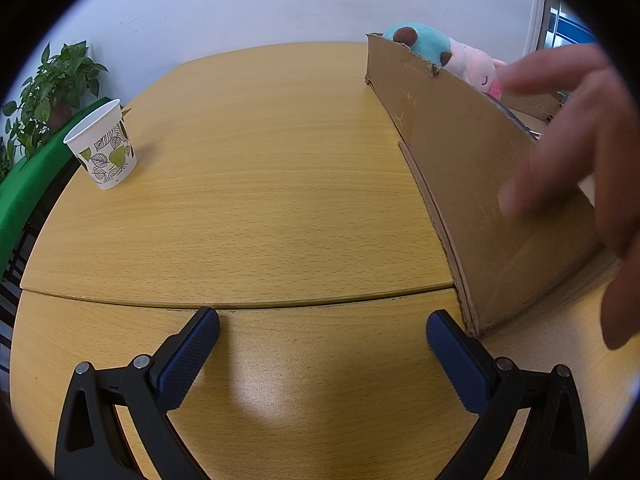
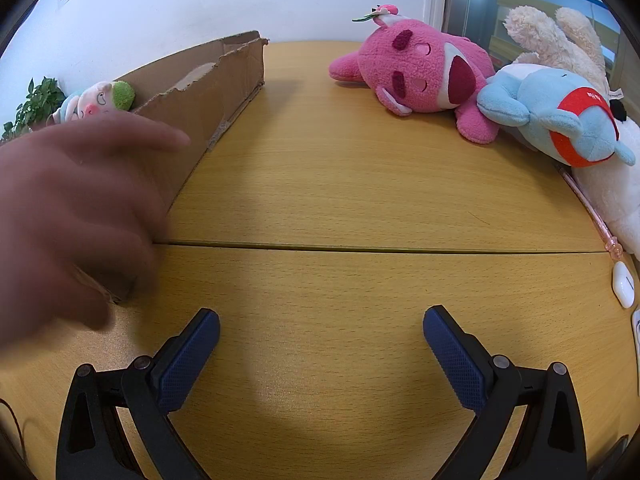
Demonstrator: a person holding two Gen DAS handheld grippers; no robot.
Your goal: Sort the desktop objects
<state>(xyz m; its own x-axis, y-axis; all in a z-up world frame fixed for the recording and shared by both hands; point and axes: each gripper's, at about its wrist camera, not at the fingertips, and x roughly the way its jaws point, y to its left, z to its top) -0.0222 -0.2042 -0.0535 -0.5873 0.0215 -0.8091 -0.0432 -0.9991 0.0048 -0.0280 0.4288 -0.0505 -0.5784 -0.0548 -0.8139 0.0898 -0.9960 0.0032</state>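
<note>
On the far left a leafy plant (image 1: 60, 80) stands by the wall, and next to it a paper cup (image 1: 103, 144) with leaf pictures sits upright on the wooden table (image 1: 260, 180). The left gripper (image 1: 322, 340) rests low over the table with its jaws wide apart and nothing between them. Just to its right stands a cardboard box (image 1: 460, 184), with a blue, white and pink plush toy (image 1: 448, 56) poking out over the top. A bare, blurry hand (image 1: 576, 152) reaches at the box wall. The right gripper (image 2: 322, 340) has its jaws wide too, holding nothing. Past the box, a pink plush bear (image 2: 424, 76) lies on the table, touching a light blue plush toy (image 2: 560, 116) with red bands. A cream plush (image 2: 556, 40) sits behind them, and a small white case (image 2: 623, 284) lies near the right edge.
</note>
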